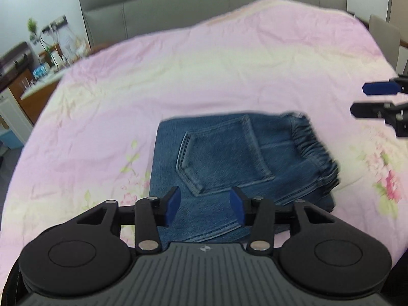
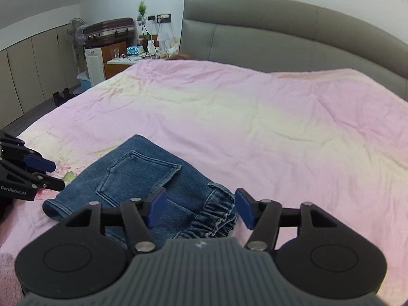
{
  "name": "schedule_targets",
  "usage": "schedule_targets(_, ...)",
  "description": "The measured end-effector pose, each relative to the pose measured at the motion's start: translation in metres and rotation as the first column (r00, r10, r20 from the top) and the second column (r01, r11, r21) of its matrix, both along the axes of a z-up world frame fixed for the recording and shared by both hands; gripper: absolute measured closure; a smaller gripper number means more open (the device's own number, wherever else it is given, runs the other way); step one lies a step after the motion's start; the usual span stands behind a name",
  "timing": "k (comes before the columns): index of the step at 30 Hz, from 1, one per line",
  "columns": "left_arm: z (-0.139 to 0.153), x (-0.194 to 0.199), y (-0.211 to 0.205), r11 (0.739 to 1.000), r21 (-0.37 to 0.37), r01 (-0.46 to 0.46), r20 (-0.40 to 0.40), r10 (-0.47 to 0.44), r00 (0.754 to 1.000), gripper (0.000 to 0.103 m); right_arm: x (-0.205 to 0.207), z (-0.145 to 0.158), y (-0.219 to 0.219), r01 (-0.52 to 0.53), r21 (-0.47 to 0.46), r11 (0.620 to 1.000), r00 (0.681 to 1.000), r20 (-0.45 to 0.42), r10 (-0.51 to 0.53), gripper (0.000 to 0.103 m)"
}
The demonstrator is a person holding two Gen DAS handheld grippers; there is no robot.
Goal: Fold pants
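On pink bedspread [image 1: 229, 58], folded pants [image 1: 229, 158] are laid flat, back pocket up, elastic waistband bunched at one end. Left gripper [image 1: 205, 207] is held above the near edge w/ jaws spread, nothing pinched. Right gripper [image 2: 200, 210] is likewise spread over the waistband, empty. Pants' near edge is hidden behind gripper bodies; bedside clutter is too small and blurred to be made out.

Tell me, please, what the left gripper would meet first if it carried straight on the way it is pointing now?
Most likely the folded jeans: the left gripper is open and empty, aimed down at the denim near the back pocket, with nothing between. Depth is hard to judge, so the exact contact spot is uncertain.
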State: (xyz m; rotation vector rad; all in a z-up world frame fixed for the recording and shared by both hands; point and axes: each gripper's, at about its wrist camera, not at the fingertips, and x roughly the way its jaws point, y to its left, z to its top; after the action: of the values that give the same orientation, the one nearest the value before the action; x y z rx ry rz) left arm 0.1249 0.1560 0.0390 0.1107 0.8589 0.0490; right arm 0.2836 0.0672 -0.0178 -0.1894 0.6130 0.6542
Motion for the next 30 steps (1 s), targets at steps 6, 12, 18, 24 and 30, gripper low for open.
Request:
schedule_targets(6, 0.039, -0.044, -0.043, 0.999, -0.026, -0.022, 0.196, 0.026, 0.980, 0.032, -0.070, 0.036, -0.030, -0.008, 0.055, 0.998, 0.994, 0.109, 0.002, 0.027)
schedule_targets(12, 0.047, -0.081, -0.087, 0.996, -0.009, -0.083, 0.347, 0.081, 0.934, 0.022, -0.135, 0.043, -0.057, 0.030, 0.103, 0.994, 0.983, 0.179, -0.048, 0.023)
schedule_targets(18, 0.037, -0.105, -0.108, 0.993, -0.020, -0.118, 0.401, 0.116, 0.908, 0.013, -0.176, 0.035, -0.076, 0.093, 0.131, 0.987, 0.972, 0.204, -0.119, 0.019)
schedule_targets(24, 0.012, -0.099, -0.111, 0.988, -0.025, -0.154, 0.302, 0.154, 0.941, 0.013, -0.181, 0.011, -0.077, 0.145, 0.107, 0.984, 0.974, 0.159, -0.161, 0.017)
schedule_targets(30, -0.010, -0.100, -0.109, 0.986, -0.035, -0.165, 0.215, 0.169, 0.962, 0.013, -0.172, -0.019, -0.075, 0.178, 0.072, 0.981, 0.981, 0.058, -0.183, 0.017)
